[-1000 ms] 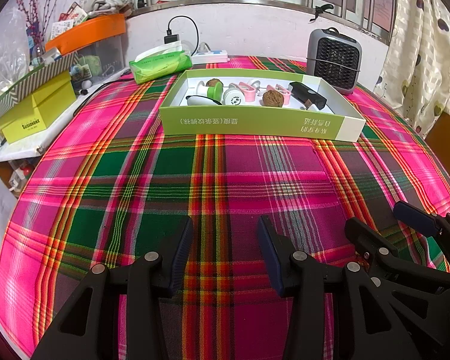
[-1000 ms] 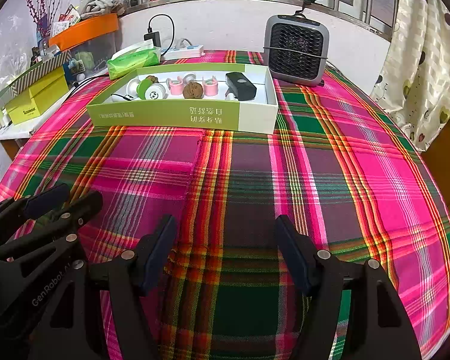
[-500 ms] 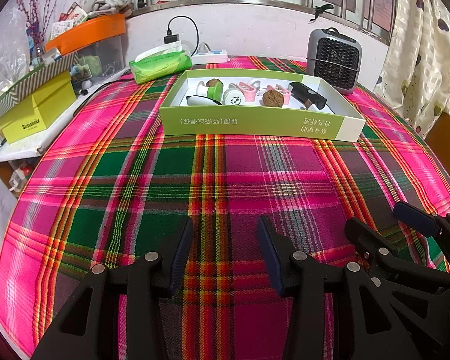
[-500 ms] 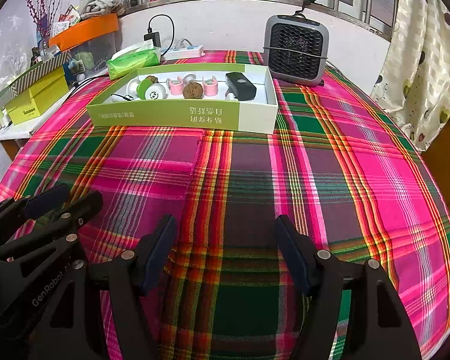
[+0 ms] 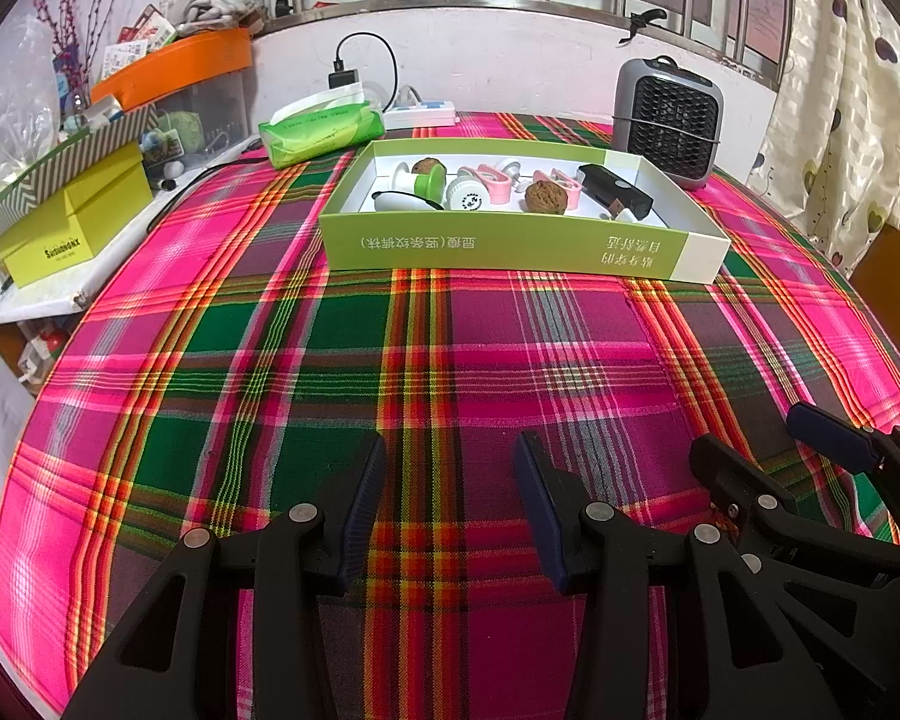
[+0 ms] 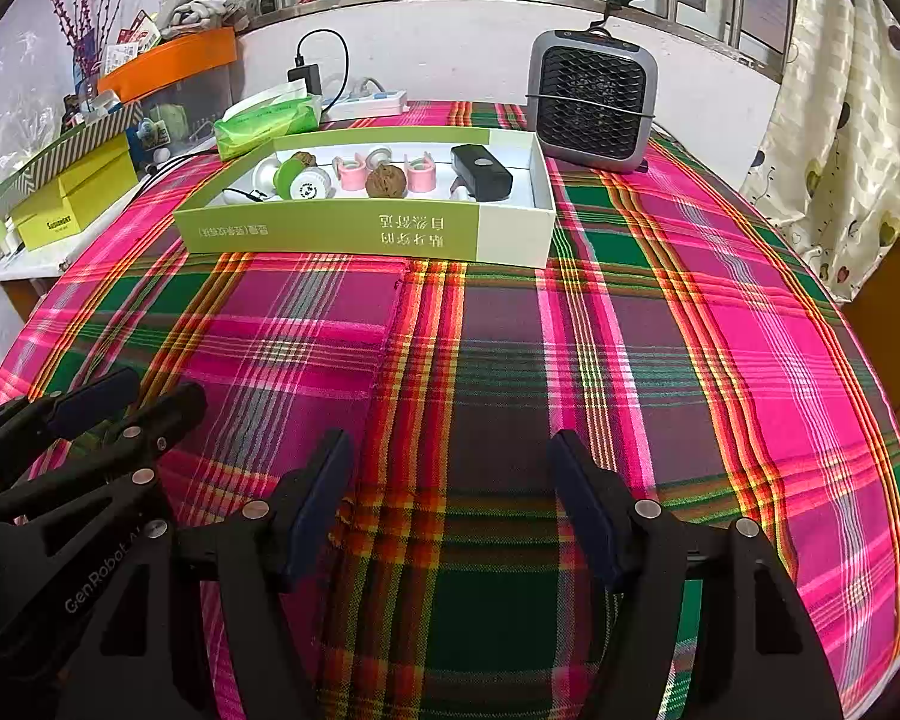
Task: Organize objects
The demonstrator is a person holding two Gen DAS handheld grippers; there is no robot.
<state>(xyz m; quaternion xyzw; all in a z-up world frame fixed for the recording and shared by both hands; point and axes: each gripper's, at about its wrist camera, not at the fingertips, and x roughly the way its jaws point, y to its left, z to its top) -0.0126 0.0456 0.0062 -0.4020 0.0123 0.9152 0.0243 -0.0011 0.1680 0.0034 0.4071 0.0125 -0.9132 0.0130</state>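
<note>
My cloth [image 5: 450, 360] is plaid: hot pink, green and maroon with orange and yellow lines. The box [image 5: 510, 249] is lime green with a white end and white inside. My claws [image 5: 450, 504] are black with dark blue pads [image 6: 318, 498]. The heater [image 6: 591, 102] is grey.

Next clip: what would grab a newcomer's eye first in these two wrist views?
The loud pink, green and orange plaid tablecloth fills both views. At its far side sits a shallow green box holding small items: pink clips, two walnuts, a black device. A grey fan heater stands behind its right end. Near the cameras, the left gripper and right gripper hang open and empty over bare cloth.
</note>
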